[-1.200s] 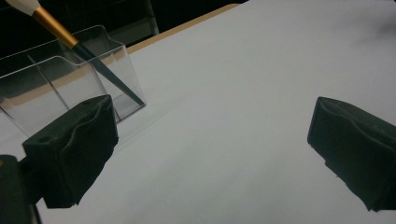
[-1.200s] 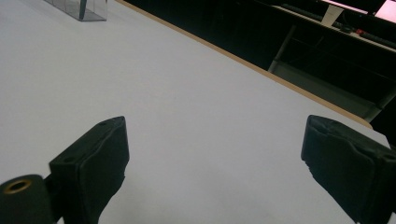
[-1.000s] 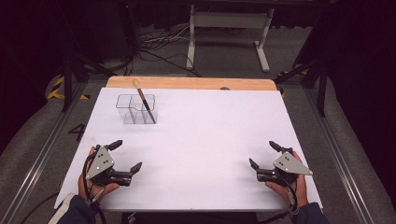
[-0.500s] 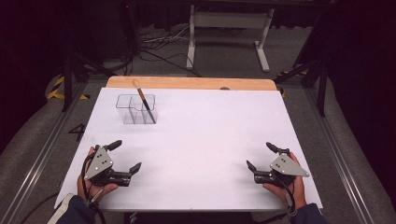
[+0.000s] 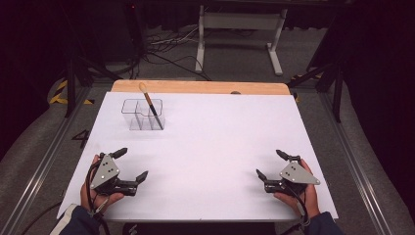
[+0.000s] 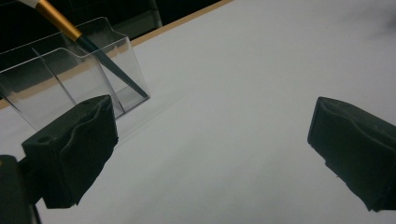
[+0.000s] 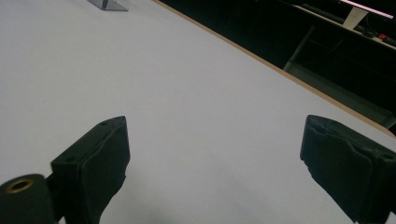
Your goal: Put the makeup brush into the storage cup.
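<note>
Clear plastic organizer (image 5: 143,115) at the counter's (image 5: 220,142) far left, brush (image 5: 150,105) leaning in its right compartment. Left gripper (image 5: 131,165) and right gripper (image 5: 272,165) rest near the front edge, jaws spread, empty. Likely the start; next, left reaches forward for the brush handle

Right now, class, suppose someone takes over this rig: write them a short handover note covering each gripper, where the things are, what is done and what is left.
Left gripper: jaws open, empty, at the near left of the white table.
Right gripper: jaws open, empty, at the near right.
The clear plastic divided organiser stands at the far left. The gold-and-black-handled brush leans in one compartment, tip up.
Done: nothing gripped so far.
Left: probably reaching for the brush or organiser, most likely with the left gripper, which is nearer.
</note>
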